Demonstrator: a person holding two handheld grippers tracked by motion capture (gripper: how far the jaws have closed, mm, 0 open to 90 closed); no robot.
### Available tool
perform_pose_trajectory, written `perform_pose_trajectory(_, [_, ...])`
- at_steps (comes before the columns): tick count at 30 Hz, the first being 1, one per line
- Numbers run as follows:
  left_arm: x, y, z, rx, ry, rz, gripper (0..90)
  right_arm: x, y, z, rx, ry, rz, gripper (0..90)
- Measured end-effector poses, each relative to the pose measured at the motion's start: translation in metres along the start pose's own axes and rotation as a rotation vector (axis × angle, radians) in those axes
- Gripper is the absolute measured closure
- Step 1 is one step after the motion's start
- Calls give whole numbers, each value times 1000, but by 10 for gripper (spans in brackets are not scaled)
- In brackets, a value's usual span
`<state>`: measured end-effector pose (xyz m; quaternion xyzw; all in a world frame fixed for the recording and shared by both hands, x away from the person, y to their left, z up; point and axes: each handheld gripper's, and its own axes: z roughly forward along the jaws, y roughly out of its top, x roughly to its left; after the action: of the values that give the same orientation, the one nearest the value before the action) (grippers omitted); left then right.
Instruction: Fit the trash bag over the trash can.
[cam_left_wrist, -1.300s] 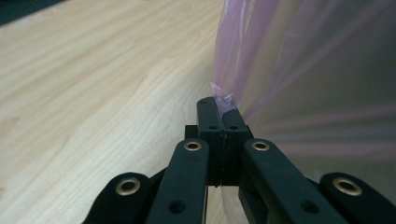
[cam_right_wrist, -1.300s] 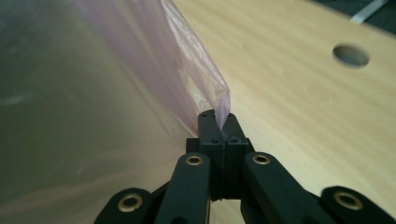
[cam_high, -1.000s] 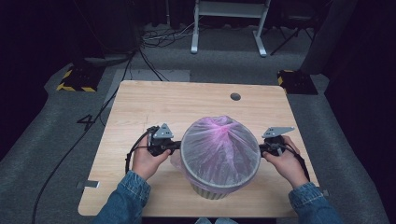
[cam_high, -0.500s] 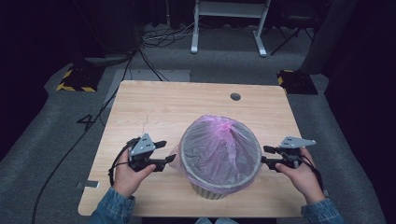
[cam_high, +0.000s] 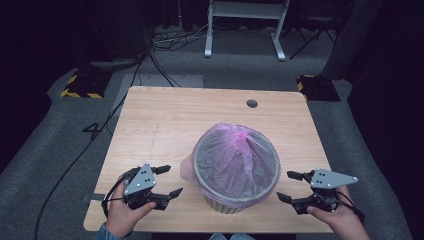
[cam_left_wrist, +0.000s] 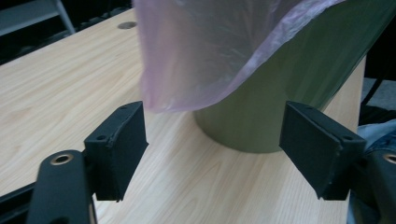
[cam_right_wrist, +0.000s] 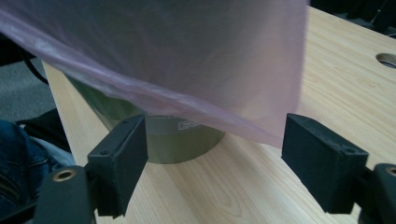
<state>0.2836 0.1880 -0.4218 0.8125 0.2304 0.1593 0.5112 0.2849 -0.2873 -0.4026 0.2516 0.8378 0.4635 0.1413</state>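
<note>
Dark floor, trailing cables and a pale metal frame (cam_high: 245, 25) ring the wooden bench (cam_high: 165, 120), which stands lit in the middle of the room. At its near edge the left tool (cam_high: 167, 181) hangs with its jaws spread wide and nothing between them; in the left gripper view the two black pads frame bare wood and the bin's green wall. The right tool (cam_high: 287, 186) mirrors it on the other side, jaws likewise parted and empty, held just above the bench. Each sits clear of the bin (cam_high: 225, 205), near but not touching, so neither hand disturbs the liner. Between them the bin stands upright close to the near edge, lined with a pink bag (cam_high: 235, 160) whose mouth is folded down over the rim and hangs as a loose skirt round the outside; a small flap bulges at the left. That even overhang suggests the bag is seated, and the tools are likely parked wide to either side to leave it settled.
</note>
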Motion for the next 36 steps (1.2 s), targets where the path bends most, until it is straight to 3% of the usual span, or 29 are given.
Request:
perform_pose_trajectory(4, [-1, 4, 16, -16, -16, -4, 175, -1, -4, 15, 8, 9, 32, 186])
perform_pose_trajectory(7, [2, 7, 26, -11, -30, -10, 180, -1, -3, 27, 16, 12, 11, 196])
perform_pose_trajectory(8, [4, 8, 29, -5, -36, -7, 201, -1, -1, 30, 18, 6, -2, 221])
perform_pose_trajectory(10, [5, 11, 33, 2, -48, 3, 333, -3, 3, 34, 7, -23, -29, 290])
perform_pose_trajectory(11, [5, 13, 33, 5, -57, 6, 393, -5, 6, 35, 11, -29, -37, 347])
perform_pose_trajectory(12, [6, 16, 33, 4, -74, 17, 493, -7, 8, 33, -4, -39, -47, 535])
perform_pose_trajectory(13, [6, 17, 33, 0, -83, 23, 605, -8, 10, 30, -25, -13, -46, 699])
perform_pose_trajectory(15, [6, 21, 31, 10, -103, 37, 773, -10, 12, 27, -40, 23, -34, 879])
perform_pose_trajectory(17, [6, 21, 31, 28, -126, 39, 896, -10, 12, 24, -35, 29, -21, 900])
perform_pose_trajectory(19, [4, 18, 33, 58, -139, 43, 900, -8, 10, 23, -23, 31, -12, 900])
perform_pose_trajectory(22, [2, 11, 35, 66, -163, 33, 900, -4, 2, 23, 23, 50, -9, 900])
perform_pose_trajectory(25, [2, 9, 32, 54, -158, 24, 900, -1, -4, 21, 12, 34, -15, 900])
perform_pose_trajectory(26, [2, 9, 31, 48, -160, 19, 900, -1, -5, 19, 0, 27, -15, 800])
perform_pose_trajectory(28, [1, 10, 29, 40, -158, 19, 900, 2, -8, 18, -29, -4, -2, 493])
perform_pose_trajectory(30, [-1, 12, 29, 36, -163, 26, 900, 4, -11, 19, -54, -42, -9, 289])
perform_pose_trajectory(32, [-3, 15, 29, 29, -168, 32, 898, 6, -13, 21, -66, -39, 14, 217])
perform_pose_trajectory(36, [-8, 20, 26, 18, -176, 54, 897, 9, -14, 31, -38, -70, -61, 216])
